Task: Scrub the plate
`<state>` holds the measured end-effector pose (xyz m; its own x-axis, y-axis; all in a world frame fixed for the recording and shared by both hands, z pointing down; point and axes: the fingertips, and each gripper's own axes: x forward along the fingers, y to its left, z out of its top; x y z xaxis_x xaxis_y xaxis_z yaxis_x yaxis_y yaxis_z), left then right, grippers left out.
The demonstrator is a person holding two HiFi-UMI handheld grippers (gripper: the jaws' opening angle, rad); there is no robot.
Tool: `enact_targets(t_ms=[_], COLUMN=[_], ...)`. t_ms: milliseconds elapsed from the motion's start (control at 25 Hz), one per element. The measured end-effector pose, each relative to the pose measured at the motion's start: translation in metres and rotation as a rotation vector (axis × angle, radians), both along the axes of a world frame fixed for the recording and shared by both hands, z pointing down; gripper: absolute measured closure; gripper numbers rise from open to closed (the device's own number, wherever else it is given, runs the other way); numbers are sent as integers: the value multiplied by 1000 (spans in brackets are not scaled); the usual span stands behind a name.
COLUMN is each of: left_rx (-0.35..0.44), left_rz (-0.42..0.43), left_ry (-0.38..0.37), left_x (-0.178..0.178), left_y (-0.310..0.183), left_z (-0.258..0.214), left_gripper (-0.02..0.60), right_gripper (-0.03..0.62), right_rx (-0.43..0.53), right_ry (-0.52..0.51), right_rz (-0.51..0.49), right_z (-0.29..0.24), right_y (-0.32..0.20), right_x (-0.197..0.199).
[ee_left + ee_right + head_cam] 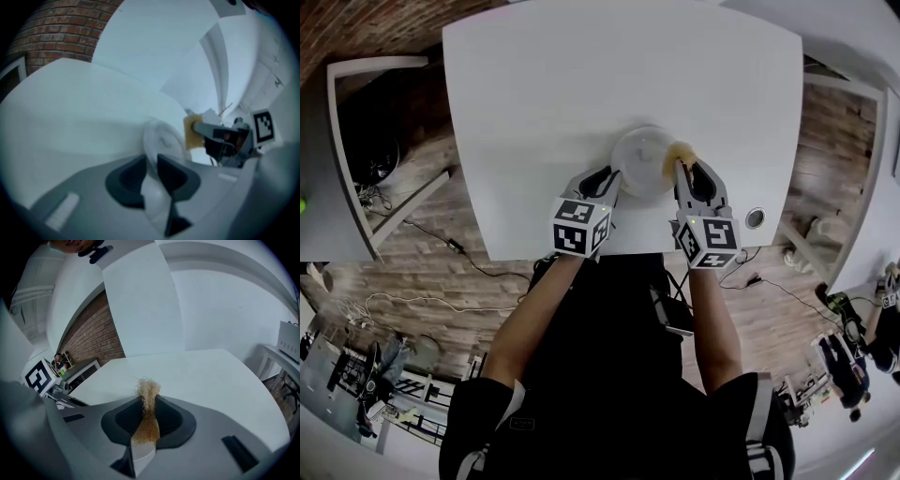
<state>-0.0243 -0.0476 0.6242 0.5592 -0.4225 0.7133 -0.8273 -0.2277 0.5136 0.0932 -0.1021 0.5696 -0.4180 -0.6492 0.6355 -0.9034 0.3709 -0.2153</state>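
a round white plate (639,161) sits near the worktop's (581,94) 6 o'clock edge, its 7 o'clock rim clamped. a tan fibrous scrubber (680,156) meets its 3 o'clock rim.

The person wears a black short-sleeved top (619,394) with pale sleeve trim (510,405), and the grey left tool (607,176) and right tool (692,174) each carry a black-and-white marker cube (579,226).
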Motion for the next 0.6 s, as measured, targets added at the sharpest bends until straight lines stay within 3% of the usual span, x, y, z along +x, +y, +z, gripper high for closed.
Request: enact_targets(t_ms=[360, 600], left_rx=[2, 6], left_rz=[3, 10], left_ry=[-8, -13], left_x=[2, 3], left_y=[-1, 1], left_z=[1, -1], left_gripper=[526, 529], right_gripper=[533, 533], right_rx=[-79, -108], right_ry=[56, 47], right_rz=[26, -15], right_z=[34, 38], right_y=[-10, -13], right_x=[7, -17])
